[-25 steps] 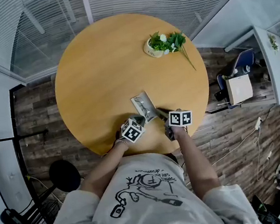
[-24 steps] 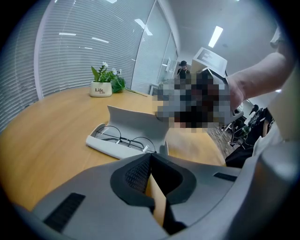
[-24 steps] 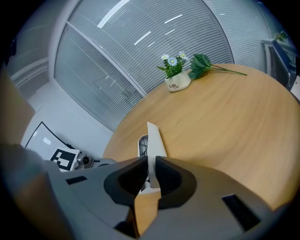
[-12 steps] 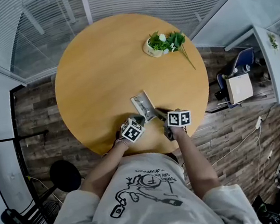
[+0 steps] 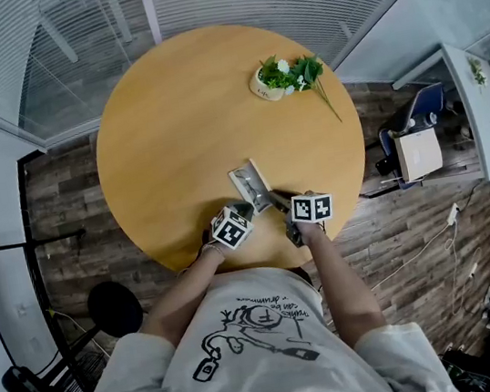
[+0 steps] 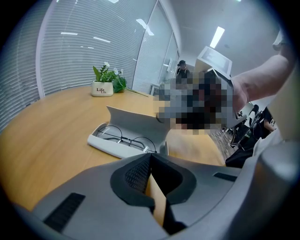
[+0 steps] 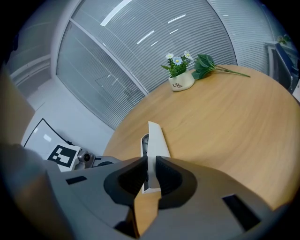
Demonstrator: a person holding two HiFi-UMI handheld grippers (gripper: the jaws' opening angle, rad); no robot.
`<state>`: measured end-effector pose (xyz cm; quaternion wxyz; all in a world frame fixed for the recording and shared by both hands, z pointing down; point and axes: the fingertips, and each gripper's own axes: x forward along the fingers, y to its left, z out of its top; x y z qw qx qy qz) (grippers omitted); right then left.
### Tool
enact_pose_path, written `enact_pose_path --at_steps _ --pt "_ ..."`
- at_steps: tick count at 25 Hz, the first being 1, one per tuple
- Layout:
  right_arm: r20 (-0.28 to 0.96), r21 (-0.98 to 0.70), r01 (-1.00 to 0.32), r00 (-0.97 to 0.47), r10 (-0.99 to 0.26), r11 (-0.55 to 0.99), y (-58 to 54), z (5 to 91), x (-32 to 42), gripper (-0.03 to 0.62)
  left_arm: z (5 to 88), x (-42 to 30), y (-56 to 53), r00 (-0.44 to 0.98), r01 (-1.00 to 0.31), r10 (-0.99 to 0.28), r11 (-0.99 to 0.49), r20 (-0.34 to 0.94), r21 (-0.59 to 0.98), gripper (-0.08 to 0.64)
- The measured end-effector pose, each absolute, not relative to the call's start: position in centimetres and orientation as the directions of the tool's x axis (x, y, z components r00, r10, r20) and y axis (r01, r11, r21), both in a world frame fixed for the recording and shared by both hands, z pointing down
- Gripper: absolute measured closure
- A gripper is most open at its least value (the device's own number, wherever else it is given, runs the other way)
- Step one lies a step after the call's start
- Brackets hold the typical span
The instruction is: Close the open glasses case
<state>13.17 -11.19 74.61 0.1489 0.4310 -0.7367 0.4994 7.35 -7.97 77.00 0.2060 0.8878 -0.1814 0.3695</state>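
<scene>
Pale wood, the round tabletop (image 5: 170, 128) lies bare across most of its width, with one small white pot of green leaves and white flowers (image 5: 275, 80) near its far rim. One open light-grey glasses case (image 5: 249, 183) sits close to the near edge, holding one pair of thin dark wire-framed glasses (image 6: 126, 139). There are two tools. The right hand-held gripper (image 7: 149, 161) pinches the case's raised lid edge-on. The left hand-held gripper (image 6: 151, 157), jaws together and empty, sits just beside the case's near end.
</scene>
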Motion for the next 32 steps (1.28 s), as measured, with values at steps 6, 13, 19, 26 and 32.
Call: enact_pose_path --at_steps 6,13,19,26,32 --pt "0.647 -0.606 -0.783 -0.587 -0.486 0.14 -10.9 74.5 12.8 0.528 76.9 7.4 -7.7 0.665 -0.476 -0.172 -0.847 0.727 0.236 0.541" --pt "0.652 -0.597 -0.788 -0.585 -0.482 0.149 -10.7 74.5 12.5 0.528 77.0 7.8 -7.8 0.672 -0.475 -0.169 -0.845 0.721 0.245 0.541" --pt "0.648 -0.605 -0.782 -0.593 -0.479 0.15 -10.6 74.6 12.3 0.528 76.8 8.3 -8.1 0.682 -0.468 -0.163 -0.846 0.713 0.254 0.541" --pt "0.647 -0.605 -0.78 -0.597 -0.475 0.157 -10.6 74.4 12.0 0.528 76.2 8.7 -8.5 0.693 -0.465 -0.163 -0.845 0.702 0.263 0.541" --pt "0.646 -0.61 -0.775 -0.607 -0.463 0.164 -10.6 74.4 11.7 0.528 75.8 9.1 -8.8 0.701 -0.459 -0.164 -0.848 0.694 0.264 0.541"
